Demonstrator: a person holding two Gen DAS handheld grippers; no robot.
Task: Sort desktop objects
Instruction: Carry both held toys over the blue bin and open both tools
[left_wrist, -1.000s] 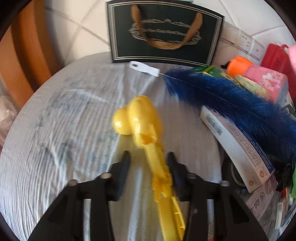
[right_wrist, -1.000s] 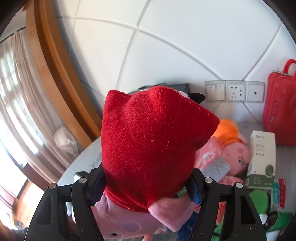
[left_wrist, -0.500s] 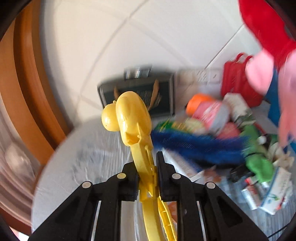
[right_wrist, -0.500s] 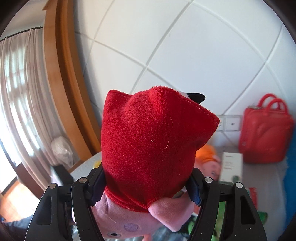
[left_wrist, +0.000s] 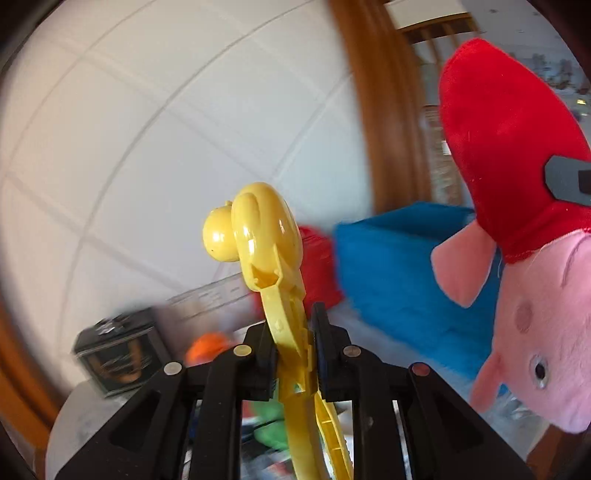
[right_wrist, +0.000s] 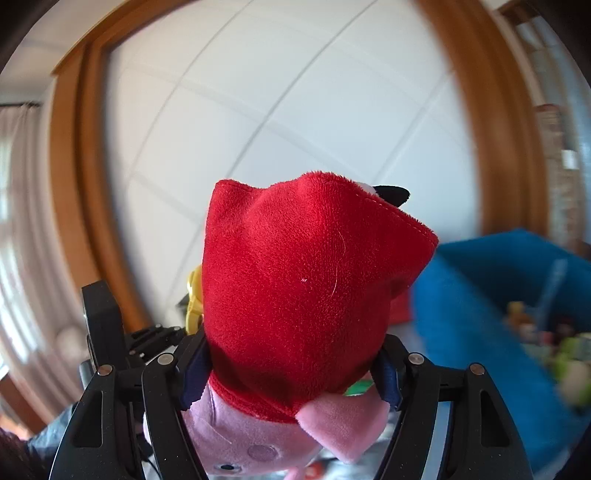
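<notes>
Left gripper (left_wrist: 291, 354): jaws nearly closed, clamped on handle of yellow plastic tongs (left_wrist: 266, 236), held aloft before white tiled wall (left_wrist: 147, 129). Right gripper (right_wrist: 291, 373): jaws wide, pads pressing red-dressed pink pig plush (right_wrist: 306, 288), airborne beside blue bin (right_wrist: 498, 295).

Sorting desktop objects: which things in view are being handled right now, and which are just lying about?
In hand:
- yellow plastic tongs, clamped in the left gripper
- pink plush pig in a red dress, gripped by the right gripper

Lying about:
- blue bin
- dark gift bag
- orange object, blurred
</notes>
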